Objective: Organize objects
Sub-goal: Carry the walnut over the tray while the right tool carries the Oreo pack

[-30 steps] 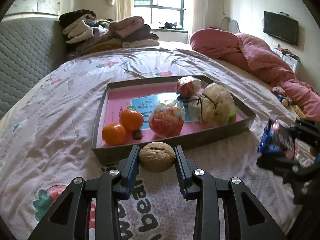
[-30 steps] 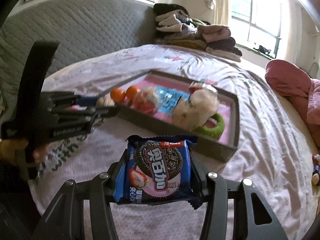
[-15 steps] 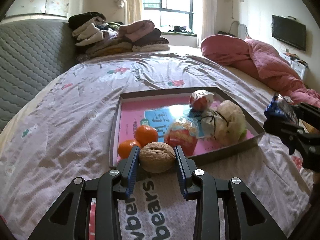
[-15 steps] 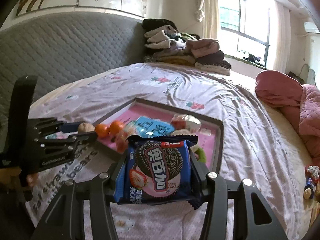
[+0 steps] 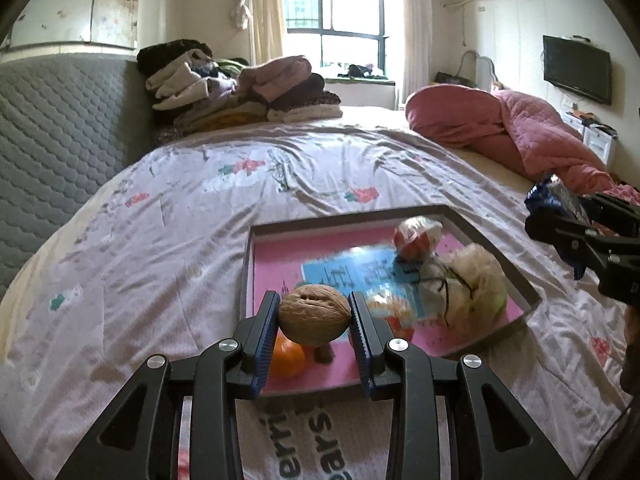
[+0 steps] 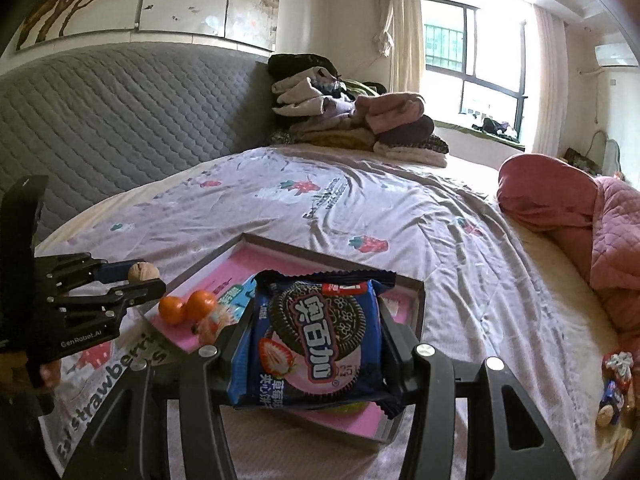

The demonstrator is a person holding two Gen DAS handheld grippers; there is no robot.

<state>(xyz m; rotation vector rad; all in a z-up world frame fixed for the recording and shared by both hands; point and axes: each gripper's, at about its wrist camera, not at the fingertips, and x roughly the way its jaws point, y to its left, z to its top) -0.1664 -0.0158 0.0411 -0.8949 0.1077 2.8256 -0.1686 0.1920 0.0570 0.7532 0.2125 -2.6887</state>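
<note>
My left gripper (image 5: pixel 314 316) is shut on a brown walnut (image 5: pixel 314 314), held above the near left corner of a grey tray (image 5: pixel 496 240) with a pink floor. The tray lies on the bed and holds two oranges (image 5: pixel 286 354), a small nut (image 5: pixel 324 352), wrapped snacks (image 5: pixel 418 236) and a pale bundle (image 5: pixel 472 284). My right gripper (image 6: pixel 316 340) is shut on a blue cookie packet (image 6: pixel 316 340), raised over the tray's (image 6: pixel 280 246) near side. The left gripper (image 6: pixel 142 280) with its walnut (image 6: pixel 142 272) shows at the left of the right wrist view, the right gripper (image 5: pixel 538 216) at the far right of the left wrist view.
The tray rests on a bedsheet with strawberry prints (image 5: pixel 200 232). A pile of folded clothes (image 5: pixel 240 88) sits at the far side by a grey padded headboard (image 6: pixel 120 120). A pink quilt (image 5: pixel 500 128) lies at the right. Small wrapped items (image 6: pixel 616 384) lie on the bed at the right edge.
Both grippers rose and moved forward with their loads. The walnut went from just short of the tray's front wall to above its near corner; the cookie packet now hangs over the tray.
</note>
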